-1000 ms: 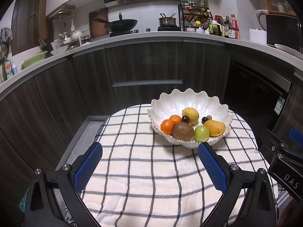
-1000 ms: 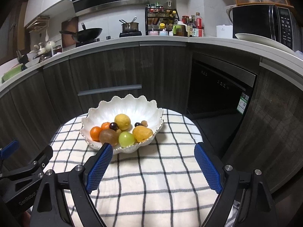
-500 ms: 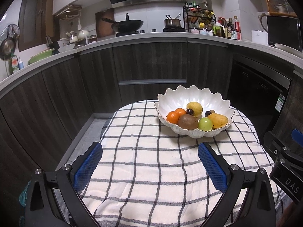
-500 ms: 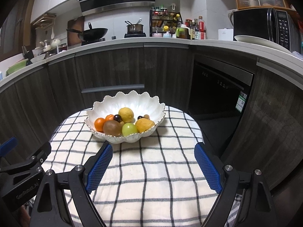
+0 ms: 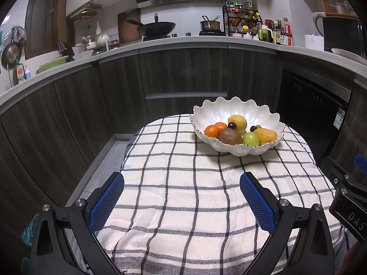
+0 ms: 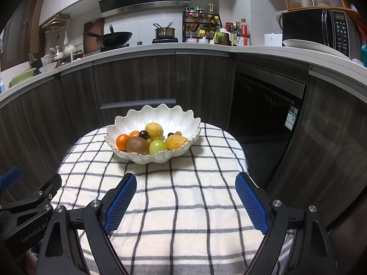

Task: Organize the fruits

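A white scalloped bowl (image 5: 231,110) (image 6: 160,116) stands at the far end of a checked cloth (image 5: 183,194) (image 6: 183,194). It holds two oranges (image 5: 211,130) (image 6: 122,141), a kiwi (image 5: 229,136) (image 6: 137,145), a lemon (image 5: 238,122) (image 6: 154,131), a green grape (image 5: 251,138) (image 6: 157,146), a mango (image 5: 265,135) (image 6: 176,142) and dark grapes (image 5: 232,126) (image 6: 143,134). My left gripper (image 5: 182,193) is open and empty, well short of the bowl. My right gripper (image 6: 185,194) is open and empty, also short of it.
Dark cabinets with a white counter curve around behind the table. A wok (image 5: 158,26), a pot (image 6: 164,32), a spice rack (image 6: 201,26) and a microwave (image 6: 321,28) stand on it. A dishwasher front (image 6: 263,105) is at the right. The floor (image 5: 101,167) drops away left of the cloth.
Both grippers have drawn back and up from the bowl, so it looks smaller and farther. In the left wrist view it has shifted right. Both stay open and empty.
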Tool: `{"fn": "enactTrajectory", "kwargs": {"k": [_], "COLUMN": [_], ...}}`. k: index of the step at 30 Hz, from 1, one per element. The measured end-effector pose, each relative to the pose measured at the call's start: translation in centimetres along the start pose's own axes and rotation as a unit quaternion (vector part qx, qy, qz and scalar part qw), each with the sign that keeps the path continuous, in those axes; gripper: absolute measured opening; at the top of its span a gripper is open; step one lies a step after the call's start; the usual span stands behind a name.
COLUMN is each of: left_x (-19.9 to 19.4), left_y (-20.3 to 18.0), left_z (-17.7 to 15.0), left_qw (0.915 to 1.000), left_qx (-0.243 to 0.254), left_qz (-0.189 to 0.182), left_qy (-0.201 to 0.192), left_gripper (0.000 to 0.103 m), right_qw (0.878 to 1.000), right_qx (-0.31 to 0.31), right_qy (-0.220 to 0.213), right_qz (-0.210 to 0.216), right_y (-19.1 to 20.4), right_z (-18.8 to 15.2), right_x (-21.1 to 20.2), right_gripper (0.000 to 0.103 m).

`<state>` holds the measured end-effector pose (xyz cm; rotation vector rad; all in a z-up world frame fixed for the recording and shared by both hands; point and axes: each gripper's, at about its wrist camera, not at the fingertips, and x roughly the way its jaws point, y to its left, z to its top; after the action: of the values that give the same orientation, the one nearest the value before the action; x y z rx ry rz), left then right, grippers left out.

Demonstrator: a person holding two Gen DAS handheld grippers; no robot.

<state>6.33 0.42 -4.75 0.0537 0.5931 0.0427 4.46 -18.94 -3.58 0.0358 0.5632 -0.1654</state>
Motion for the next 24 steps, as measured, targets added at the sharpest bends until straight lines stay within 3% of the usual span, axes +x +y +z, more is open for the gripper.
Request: {"fn": "enactTrajectory", "kwargs": {"k": [24], "left_x": [-0.32], "left_y": [0.07], "left_z": [-0.12], "left_qw": [1.0], "left_qx": [-0.002], "left_qz": [0.0], "left_qy": [-0.001], "left_gripper": [0.103], "right_qw": [1.0], "right_qx": [-0.001], "right_qy": [-0.003], "right_qz": [0.003], "right_y": [-0.1], "right_z": [0.14], "right_x": [-0.46], "right_gripper": [0.089]}}
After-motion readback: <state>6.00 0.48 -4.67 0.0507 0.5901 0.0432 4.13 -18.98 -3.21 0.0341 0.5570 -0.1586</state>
